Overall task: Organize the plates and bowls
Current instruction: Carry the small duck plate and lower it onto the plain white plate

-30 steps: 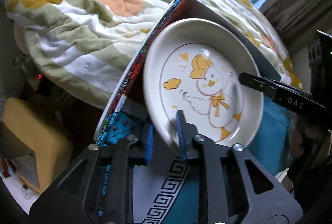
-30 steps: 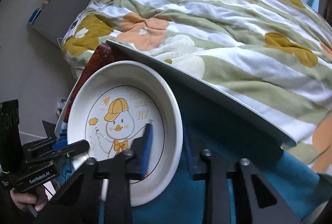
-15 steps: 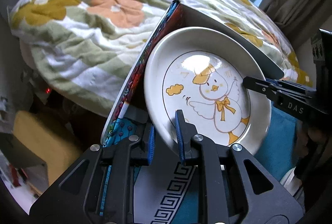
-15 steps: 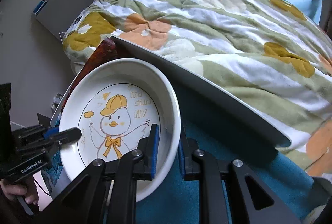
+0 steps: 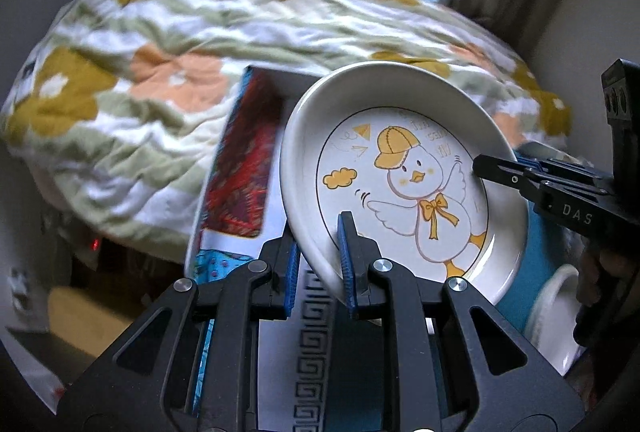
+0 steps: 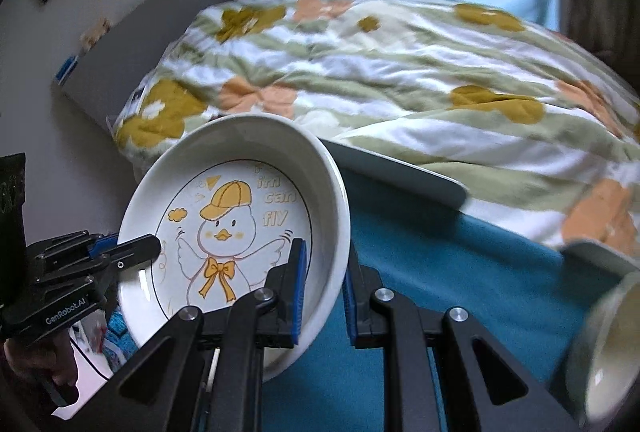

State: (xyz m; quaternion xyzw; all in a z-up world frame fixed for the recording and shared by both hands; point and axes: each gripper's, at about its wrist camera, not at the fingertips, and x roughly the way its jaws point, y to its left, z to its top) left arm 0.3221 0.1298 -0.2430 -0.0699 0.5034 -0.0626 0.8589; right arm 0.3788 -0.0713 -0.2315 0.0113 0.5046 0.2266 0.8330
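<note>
Two grippers, left gripper (image 5: 320, 264) and right gripper (image 6: 324, 286), pinch the duck plate (image 6: 240, 208); quilt (image 6: 400, 72) behind; bowl (image 6: 608, 344) near.

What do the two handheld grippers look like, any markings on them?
Both are black, with angular cut-out linkage arms, silver pivot bolts and blue finger pads. The left gripper reads "GenRobot.AI" on its side in the right wrist view; the right gripper reads "DAS" in the left wrist view.
</note>
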